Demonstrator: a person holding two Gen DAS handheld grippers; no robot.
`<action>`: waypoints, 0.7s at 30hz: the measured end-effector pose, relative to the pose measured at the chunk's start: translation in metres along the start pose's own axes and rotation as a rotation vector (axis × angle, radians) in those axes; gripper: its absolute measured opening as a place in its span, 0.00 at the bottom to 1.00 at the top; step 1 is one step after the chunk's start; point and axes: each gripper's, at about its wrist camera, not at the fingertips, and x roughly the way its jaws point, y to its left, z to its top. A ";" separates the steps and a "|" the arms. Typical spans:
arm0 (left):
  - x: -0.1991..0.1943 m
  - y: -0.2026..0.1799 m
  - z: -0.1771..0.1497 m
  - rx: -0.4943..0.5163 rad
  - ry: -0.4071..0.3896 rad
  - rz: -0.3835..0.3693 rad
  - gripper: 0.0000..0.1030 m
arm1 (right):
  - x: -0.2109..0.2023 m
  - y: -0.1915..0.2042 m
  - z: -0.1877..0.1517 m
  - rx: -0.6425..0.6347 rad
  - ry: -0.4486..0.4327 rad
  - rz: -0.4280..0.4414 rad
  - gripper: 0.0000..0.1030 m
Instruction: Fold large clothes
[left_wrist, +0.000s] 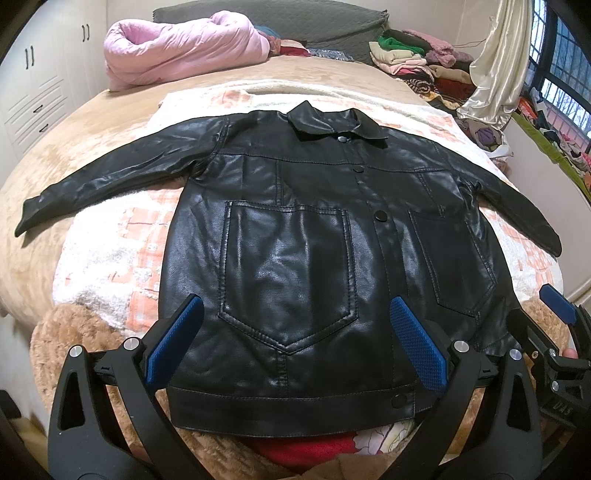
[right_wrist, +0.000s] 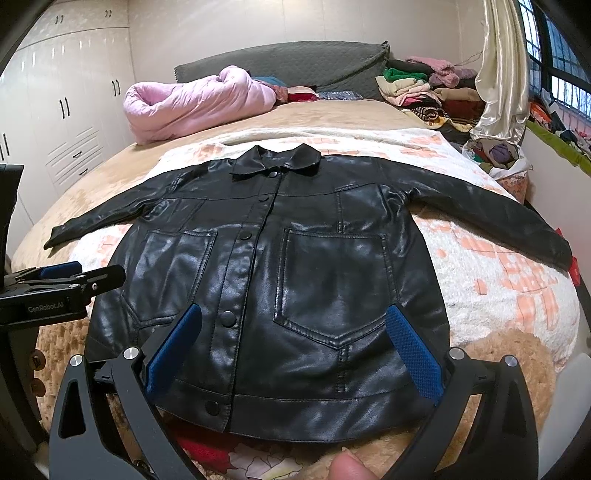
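A black leather jacket (left_wrist: 295, 229) lies flat and buttoned, front up, on the bed, both sleeves spread sideways; it also shows in the right wrist view (right_wrist: 295, 266). My left gripper (left_wrist: 295, 325) is open and empty, hovering over the jacket's lower left part near the hem. My right gripper (right_wrist: 295, 328) is open and empty over the lower right part. The right gripper shows at the right edge of the left wrist view (left_wrist: 557, 332). The left gripper shows at the left edge of the right wrist view (right_wrist: 66, 277).
A white and orange blanket (left_wrist: 110, 251) lies under the jacket on a tan bedspread (left_wrist: 55, 155). A pink quilt (left_wrist: 177, 48) and stacked clothes (left_wrist: 417, 59) sit near the grey headboard (right_wrist: 288, 62). White wardrobes (right_wrist: 66, 110) stand left; curtain and window are at right.
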 end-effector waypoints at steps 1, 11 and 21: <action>0.000 0.000 0.000 0.001 0.000 0.000 0.92 | 0.000 0.000 0.000 -0.001 0.000 0.000 0.96; 0.000 0.000 0.000 0.000 0.001 0.001 0.92 | 0.000 0.001 0.000 0.002 0.002 -0.003 0.96; 0.004 0.000 0.002 0.005 0.005 -0.009 0.92 | 0.002 0.001 0.001 0.004 0.006 -0.003 0.96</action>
